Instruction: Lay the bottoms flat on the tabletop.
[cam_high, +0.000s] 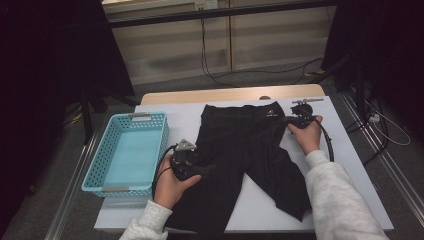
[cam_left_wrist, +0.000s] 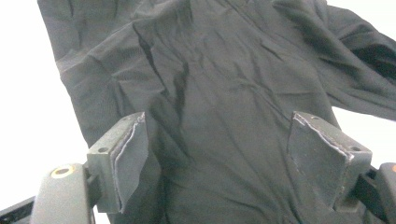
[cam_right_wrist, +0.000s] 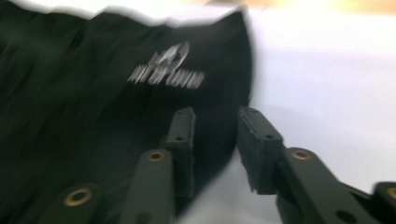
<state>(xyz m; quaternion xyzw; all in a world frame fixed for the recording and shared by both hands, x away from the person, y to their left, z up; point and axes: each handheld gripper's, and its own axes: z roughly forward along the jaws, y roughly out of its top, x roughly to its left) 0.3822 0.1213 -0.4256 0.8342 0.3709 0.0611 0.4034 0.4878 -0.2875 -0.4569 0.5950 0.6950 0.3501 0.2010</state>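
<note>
Black shorts (cam_high: 245, 150) lengthwise mid-bench; right gripper (cam_high: 294, 120) nearest waistband corner, fingers parted, ungripping; left gripper (cam_high: 200, 170) open over leg.

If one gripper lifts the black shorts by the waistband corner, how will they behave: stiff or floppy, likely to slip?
The black shorts will probably droop and trail: the cloth lies flat with soft creases and folds. They look thin, so likely light for their spread. Pushed across the white table cover, they would likely bunch rather than slide as one piece. A hold on a single thin edge might slip.
</note>
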